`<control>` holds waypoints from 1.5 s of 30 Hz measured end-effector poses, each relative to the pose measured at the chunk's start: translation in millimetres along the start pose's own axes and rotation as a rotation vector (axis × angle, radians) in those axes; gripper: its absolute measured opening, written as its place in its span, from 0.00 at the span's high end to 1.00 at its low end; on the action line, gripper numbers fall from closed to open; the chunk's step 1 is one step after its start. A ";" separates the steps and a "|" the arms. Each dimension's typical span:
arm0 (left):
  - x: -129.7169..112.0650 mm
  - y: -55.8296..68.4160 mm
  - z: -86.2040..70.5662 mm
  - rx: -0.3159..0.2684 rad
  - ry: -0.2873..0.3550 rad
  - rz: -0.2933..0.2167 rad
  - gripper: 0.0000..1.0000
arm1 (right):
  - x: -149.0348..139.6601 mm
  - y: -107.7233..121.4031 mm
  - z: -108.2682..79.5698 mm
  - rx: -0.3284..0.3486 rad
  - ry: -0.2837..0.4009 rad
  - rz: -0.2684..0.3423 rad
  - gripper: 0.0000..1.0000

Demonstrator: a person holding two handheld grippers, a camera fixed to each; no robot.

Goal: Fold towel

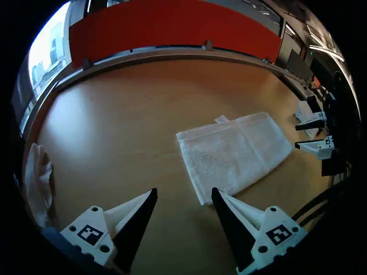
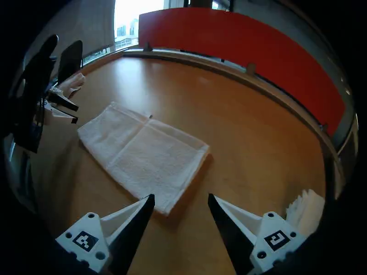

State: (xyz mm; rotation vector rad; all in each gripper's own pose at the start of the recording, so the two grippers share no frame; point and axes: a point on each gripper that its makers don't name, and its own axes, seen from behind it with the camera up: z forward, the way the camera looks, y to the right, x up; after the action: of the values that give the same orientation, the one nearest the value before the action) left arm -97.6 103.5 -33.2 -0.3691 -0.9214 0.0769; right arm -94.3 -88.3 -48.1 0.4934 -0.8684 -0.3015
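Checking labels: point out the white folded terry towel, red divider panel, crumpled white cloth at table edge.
white folded terry towel (image 1: 234,153), left gripper view, middle of top layer
red divider panel (image 2: 257,48), right gripper view, centre of face
crumpled white cloth (image 1: 37,183), left gripper view, mid fold

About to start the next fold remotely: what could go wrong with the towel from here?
1. The towel looks already doubled. The open right gripper, by its near corner, might pinch just the top layer.
2. The wooden table looks smooth, so the towel may slide rather than fold.
3. A spare cloth lies beside the open left gripper and could snag.
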 end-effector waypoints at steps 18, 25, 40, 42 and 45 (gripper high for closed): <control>-38.0 -5.2 -30.9 0.047 0.006 -0.064 0.13 | -13.4 -5.5 -13.0 0.017 -0.002 -0.024 0.11; -47.5 -12.1 -44.5 0.076 0.014 -0.085 0.13 | -14.3 -10.9 -5.3 0.051 -0.015 -0.068 0.10; -68.9 -24.9 -70.4 0.124 0.032 -0.127 0.13 | -16.0 -15.0 8.2 0.102 -0.045 -0.136 0.10; -70.6 -27.1 -73.1 0.130 0.041 -0.131 0.13 | -15.9 -15.4 9.7 0.107 -0.047 -0.144 0.10; -72.0 -30.6 -76.6 0.141 0.057 -0.136 0.13 | -16.3 -15.9 12.3 0.115 -0.052 -0.154 0.10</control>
State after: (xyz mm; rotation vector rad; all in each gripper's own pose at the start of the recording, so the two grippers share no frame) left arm -83.6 37.6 -119.5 -0.1767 -0.8771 0.0065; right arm -114.9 -98.1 -60.4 0.6631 -0.9030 -0.4080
